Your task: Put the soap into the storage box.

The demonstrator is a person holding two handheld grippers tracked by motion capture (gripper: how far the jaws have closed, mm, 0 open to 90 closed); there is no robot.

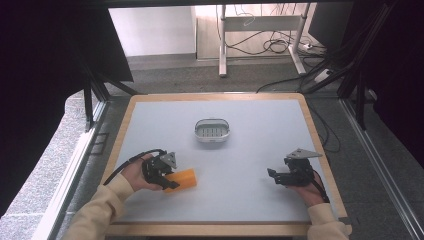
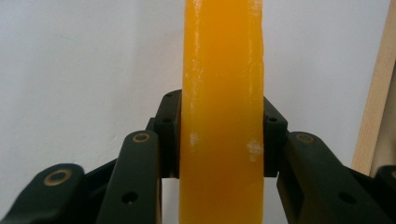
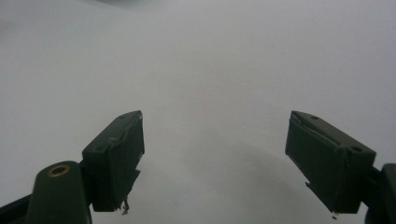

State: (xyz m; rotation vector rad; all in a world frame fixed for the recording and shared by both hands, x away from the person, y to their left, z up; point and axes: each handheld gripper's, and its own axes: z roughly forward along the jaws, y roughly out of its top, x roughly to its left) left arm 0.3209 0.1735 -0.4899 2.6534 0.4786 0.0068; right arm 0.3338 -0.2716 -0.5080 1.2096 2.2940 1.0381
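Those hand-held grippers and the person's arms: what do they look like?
Both the left gripper and the right gripper are black, with blocky jaws on linked arms with brass-coloured pivots. Each carries a grey three-cornered plate, and a black cable trails from the left. The sleeves are cream-coloured.

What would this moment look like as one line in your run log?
left tool: shut on orange block | right tool: open, holding nothing | white dish: mid-table, untouched

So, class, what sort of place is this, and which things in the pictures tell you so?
Probably a lab or workshop set up for recording handling tasks. A wood-edged table stands inside a dark frame, cables lie on the floor behind it, and a person works with a hand-held gripper in each hand.
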